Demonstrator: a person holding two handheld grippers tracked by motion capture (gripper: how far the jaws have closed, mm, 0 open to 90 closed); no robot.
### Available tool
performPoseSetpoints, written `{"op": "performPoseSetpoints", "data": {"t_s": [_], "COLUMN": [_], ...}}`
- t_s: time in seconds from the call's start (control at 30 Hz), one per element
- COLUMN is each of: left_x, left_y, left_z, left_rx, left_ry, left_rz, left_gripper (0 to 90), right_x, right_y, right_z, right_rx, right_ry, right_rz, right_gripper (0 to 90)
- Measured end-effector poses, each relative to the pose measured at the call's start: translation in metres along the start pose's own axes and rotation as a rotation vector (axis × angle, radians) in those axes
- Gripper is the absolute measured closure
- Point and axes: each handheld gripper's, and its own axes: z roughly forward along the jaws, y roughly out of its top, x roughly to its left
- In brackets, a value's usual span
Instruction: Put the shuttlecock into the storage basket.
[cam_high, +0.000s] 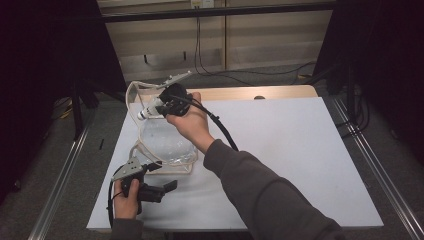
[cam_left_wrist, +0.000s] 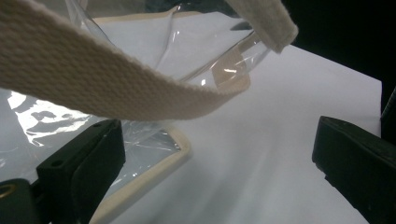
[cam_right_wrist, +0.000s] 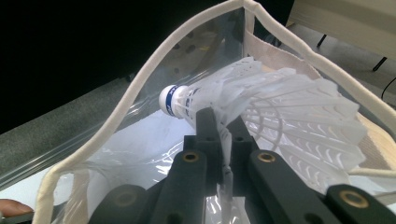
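Note:
A clear plastic bag (cam_high: 165, 142) with cream trim lies at the left of the white table (cam_high: 290, 150), its mouth held up. My right gripper (cam_high: 160, 106) hovers over that mouth, shut on a white shuttlecock (cam_high: 146, 112). In the right gripper view the jaws (cam_right_wrist: 223, 122) pinch the feather skirt of the shuttlecock (cam_right_wrist: 289, 107); its blue-banded cork points away, inside the bag's rim (cam_right_wrist: 140, 79). My left gripper (cam_high: 162, 176) stands open by the bag's near corner. A cream strap (cam_left_wrist: 93, 79) crosses above its jaws, and the bag's corner (cam_left_wrist: 154, 163) lies beside the left one.
A wooden edge (cam_high: 250, 92) shows behind the white board. Metal rails (cam_high: 380, 165) run along both sides of the table. Cables lie on the floor beyond. The board's right half (cam_high: 310, 130) is bare.

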Motion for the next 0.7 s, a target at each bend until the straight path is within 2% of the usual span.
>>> {"op": "performPoseSetpoints", "data": {"t_s": [0.07, 0.3, 0.7], "left_x": [0.002, 0.001, 0.001], "left_y": [0.000, 0.000, 0.000], "left_z": [0.000, 0.000, 0.000], "left_rx": [0.011, 0.001, 0.001], "left_ry": [-0.015, 0.000, -0.001], "left_rz": [0.007, -0.002, 0.000], "left_gripper": [2.7, 2.7, 2.7], "right_x": [0.000, 0.000, 0.005], "right_y": [-0.001, -0.004, -0.008], "right_z": [0.002, 0.008, 0.022], "right_rx": [0.003, 0.002, 0.003], "right_ry": [-0.002, -0.005, -0.006], "right_rz": [-0.001, 0.015, 0.036], "right_gripper": [87.7, 87.7, 87.5]}}
